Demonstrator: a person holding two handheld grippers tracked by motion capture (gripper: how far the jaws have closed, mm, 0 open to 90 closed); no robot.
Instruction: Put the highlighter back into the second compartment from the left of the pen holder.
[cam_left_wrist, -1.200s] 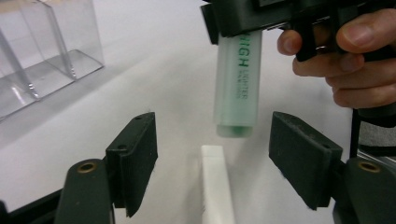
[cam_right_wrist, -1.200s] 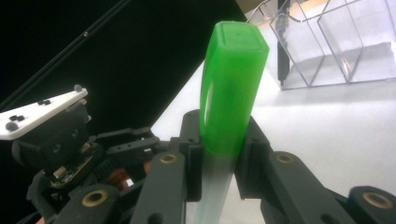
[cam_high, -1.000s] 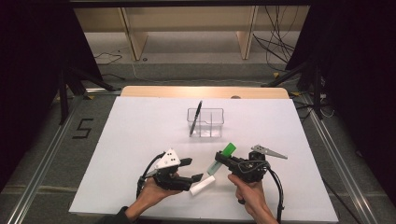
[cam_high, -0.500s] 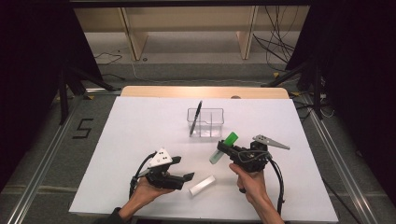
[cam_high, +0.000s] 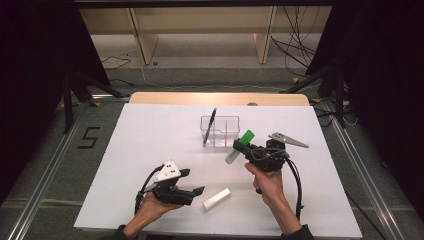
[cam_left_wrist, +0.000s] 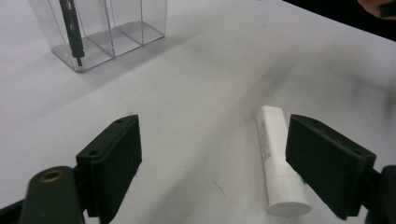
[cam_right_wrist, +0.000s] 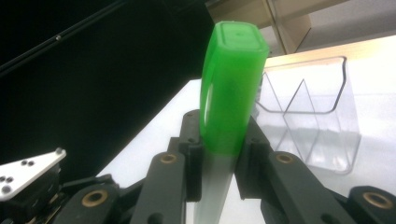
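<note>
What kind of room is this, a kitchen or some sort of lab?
Probably a recording lab, not a kitchen: a bare white tabletop, metal floor rails beside a taped number five, loose black cables and dark curtains around.

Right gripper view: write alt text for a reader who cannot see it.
A green-capped tube stands clamped between the two black fingers of the right claw, cap end pointing away from the camera. Behind it, on the white table, sits a clear divided organizer; the left claw shows at lower left.
</note>
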